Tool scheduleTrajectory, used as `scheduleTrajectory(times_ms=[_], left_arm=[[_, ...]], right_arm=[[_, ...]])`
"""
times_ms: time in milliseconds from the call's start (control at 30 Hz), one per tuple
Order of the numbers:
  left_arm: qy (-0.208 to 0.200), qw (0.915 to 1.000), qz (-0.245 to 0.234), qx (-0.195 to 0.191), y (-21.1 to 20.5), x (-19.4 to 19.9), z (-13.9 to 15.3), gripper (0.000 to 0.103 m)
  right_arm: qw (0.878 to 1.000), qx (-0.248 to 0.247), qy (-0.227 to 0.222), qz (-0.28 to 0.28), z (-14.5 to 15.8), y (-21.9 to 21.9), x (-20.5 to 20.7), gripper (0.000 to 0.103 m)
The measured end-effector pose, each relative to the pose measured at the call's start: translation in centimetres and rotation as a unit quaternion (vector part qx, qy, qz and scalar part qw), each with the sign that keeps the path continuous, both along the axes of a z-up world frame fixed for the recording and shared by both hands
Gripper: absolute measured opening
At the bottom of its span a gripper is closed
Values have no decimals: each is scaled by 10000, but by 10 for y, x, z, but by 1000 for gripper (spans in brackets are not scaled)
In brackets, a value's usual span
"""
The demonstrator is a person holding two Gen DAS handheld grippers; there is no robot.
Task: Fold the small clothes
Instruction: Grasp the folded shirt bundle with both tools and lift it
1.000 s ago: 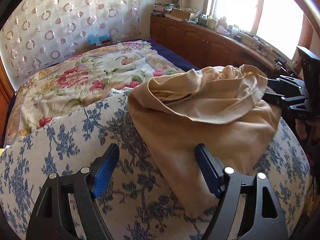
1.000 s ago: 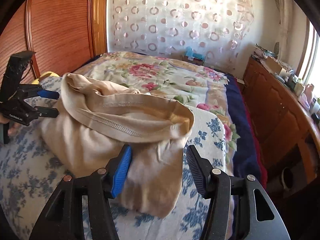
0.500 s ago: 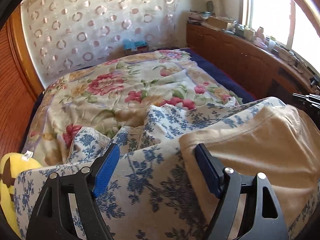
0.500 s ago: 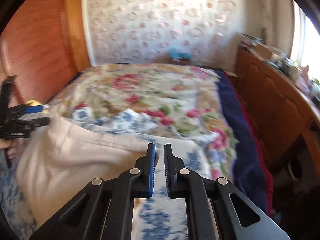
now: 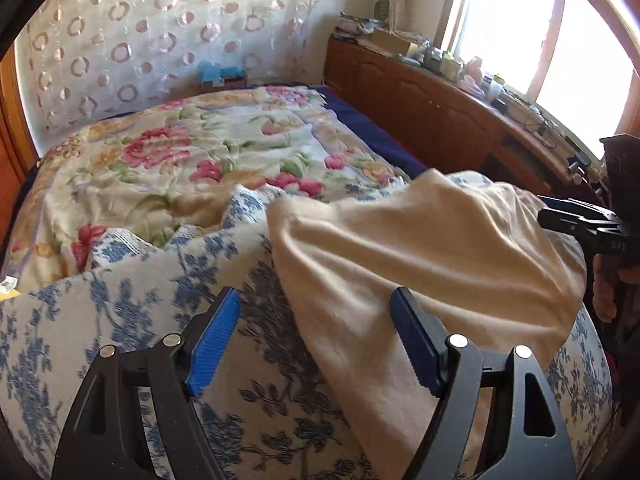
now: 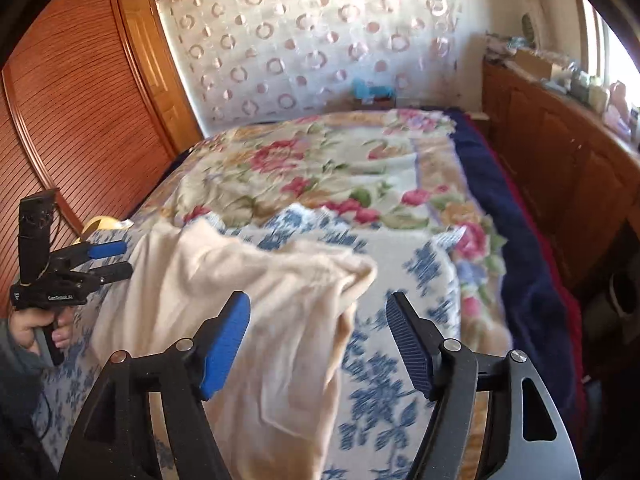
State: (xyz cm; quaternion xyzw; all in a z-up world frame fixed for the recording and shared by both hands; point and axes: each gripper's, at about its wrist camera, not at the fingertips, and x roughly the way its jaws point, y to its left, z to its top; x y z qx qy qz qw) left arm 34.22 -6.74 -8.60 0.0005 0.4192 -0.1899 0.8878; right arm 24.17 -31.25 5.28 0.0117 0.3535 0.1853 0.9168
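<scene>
A beige garment (image 5: 400, 248) lies rumpled on a blue-flowered cloth (image 5: 120, 312) at the near end of the bed. My left gripper (image 5: 315, 296) hovers over its left edge; the jaws are closing but still wide, and the pads press on nothing. My right gripper (image 6: 317, 298) is over the garment's (image 6: 260, 280) right corner, its jaws opening, the cloth lying loose below them. Each gripper shows in the other's view: the left gripper (image 6: 124, 257) in a hand at the far left, the right gripper (image 5: 544, 210) at the far right.
A rose-patterned quilt (image 5: 180, 152) covers the bed beyond the blue-flowered cloth (image 6: 400, 264). A wooden cabinet (image 5: 440, 112) with clutter on top runs under the window on the right. A slatted wooden door (image 6: 80, 120) stands left, with a yellow item (image 6: 98, 222) by the bed edge.
A second ago the garment was bunched with its band folded over. The right gripper shut at its corner half a second ago and has opened again. The garment now lies flatter.
</scene>
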Motion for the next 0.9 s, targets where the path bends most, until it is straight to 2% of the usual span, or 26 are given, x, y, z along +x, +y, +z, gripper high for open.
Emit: scheduleTrajectory(times_ms=[67, 167, 233, 267, 333, 367, 433, 500, 733, 900], left_arm=[[215, 9997, -50, -76, -2, 4, -8, 68], [203, 9996, -39, -185, -4, 4, -8, 65], [251, 9991, -77, -335, -5, 3, -9, 57], [282, 9986, -100, -427, -5, 3, -9, 55], [351, 9976, -147, -577, -6, 3, -10, 43], [397, 9967, -192, -686, -6, 3, -10, 40], [511, 9946, -293, -852, -7, 2, -11, 23], [534, 9935, -335, -950, -7, -1, -10, 16], [-145, 9919, -497, -1162, 0, -35, 32, 13], [-591, 9891, -299, -1313, 27, -67, 64, 13]], right_arm=[[9998, -78, 175, -53, -11, -2, 7, 73], [9991, 86, 417, -47, -20, -8, 14, 73], [9985, 194, 508, 22, -23, -11, 17, 72], [9982, 193, 557, 112, -21, -10, 19, 68], [9969, 255, 610, 420, -22, -3, 23, 48], [9965, 245, 629, 491, -20, -1, 27, 46], [9951, 309, 662, 668, -19, -1, 33, 26], [9954, 163, 555, 762, -16, -1, 32, 20], [9974, -49, -154, 698, 6, 2, 16, 15], [9939, -203, -589, 910, 32, 27, 10, 14]])
